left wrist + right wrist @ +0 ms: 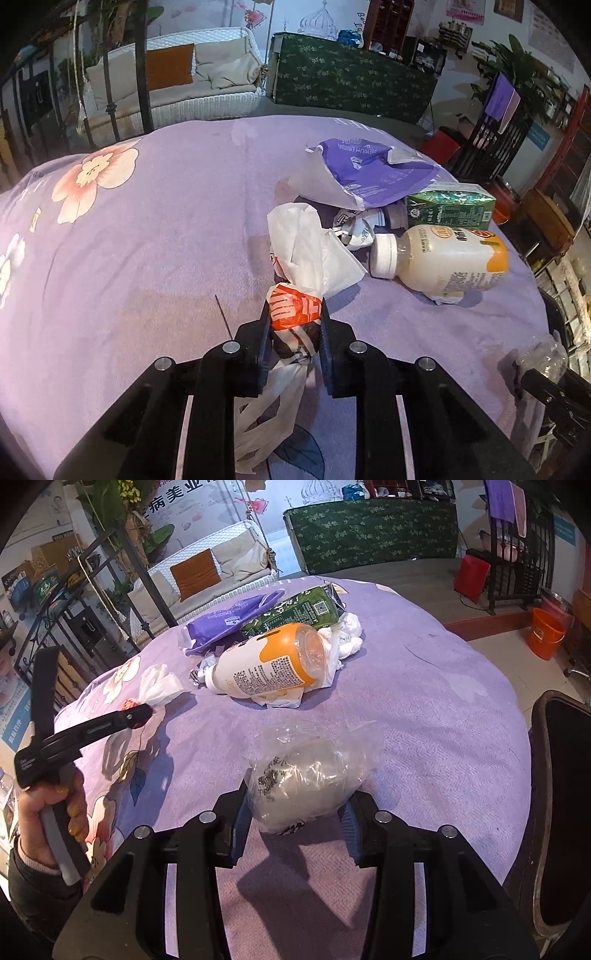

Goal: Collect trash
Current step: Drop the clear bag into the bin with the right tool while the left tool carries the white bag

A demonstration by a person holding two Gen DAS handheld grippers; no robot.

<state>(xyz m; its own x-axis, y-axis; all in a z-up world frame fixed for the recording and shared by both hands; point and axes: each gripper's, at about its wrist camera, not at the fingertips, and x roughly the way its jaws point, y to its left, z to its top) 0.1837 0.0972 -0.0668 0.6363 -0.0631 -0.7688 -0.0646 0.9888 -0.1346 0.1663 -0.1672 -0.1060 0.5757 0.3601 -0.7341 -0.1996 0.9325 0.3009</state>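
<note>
Purple floral cloth [166,221] over a round table; L gripper [294,314] jaws clamped on white/orange plastic bag [295,310], R gripper [295,805] pinching a clear crumpled bag [306,775], prob. lifted. Bottle [269,661], green carton [450,208], purple pouch [369,173] piled beyond
</note>
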